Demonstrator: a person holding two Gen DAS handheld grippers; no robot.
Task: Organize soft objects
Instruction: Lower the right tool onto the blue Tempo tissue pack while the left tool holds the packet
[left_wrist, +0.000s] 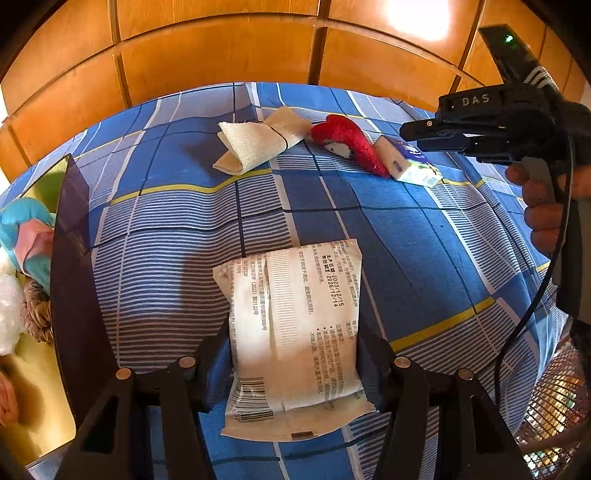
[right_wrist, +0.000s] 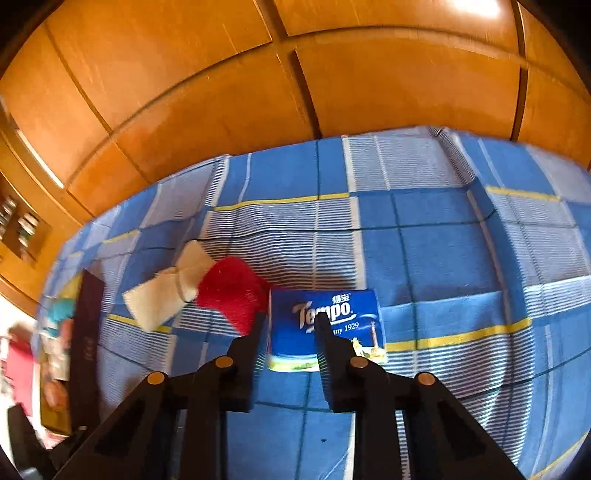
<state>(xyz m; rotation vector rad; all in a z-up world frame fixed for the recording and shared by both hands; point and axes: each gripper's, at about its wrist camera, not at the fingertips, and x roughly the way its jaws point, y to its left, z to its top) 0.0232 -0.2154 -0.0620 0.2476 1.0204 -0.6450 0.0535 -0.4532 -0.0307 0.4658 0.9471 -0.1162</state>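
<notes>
My left gripper (left_wrist: 295, 325) is shut on a white wipes packet (left_wrist: 295, 295) with printed text and a barcode, its pads pressing both long sides just above the blue plaid sheet (left_wrist: 424, 240). Farther back lie a beige rolled cloth (left_wrist: 258, 146) tied with a band, a red plush toy (left_wrist: 347, 142) and a blue Tempo tissue pack (left_wrist: 406, 162). My right gripper (left_wrist: 406, 133) hovers over that pack. In the right wrist view its jaws (right_wrist: 291, 317) stand narrowly apart above the tissue pack (right_wrist: 328, 328), which lies flat, with the red plush (right_wrist: 232, 291) and the beige cloth (right_wrist: 170, 291) to the left.
A dark-walled box (left_wrist: 74, 258) with a yellow inside stands at the left and holds a blue-pink soft item (left_wrist: 26, 225) and other soft things. A hand (left_wrist: 543, 206) grips the right tool. Wooden panels (left_wrist: 221, 55) rise behind the bed. A wire basket (left_wrist: 554, 406) is at the lower right.
</notes>
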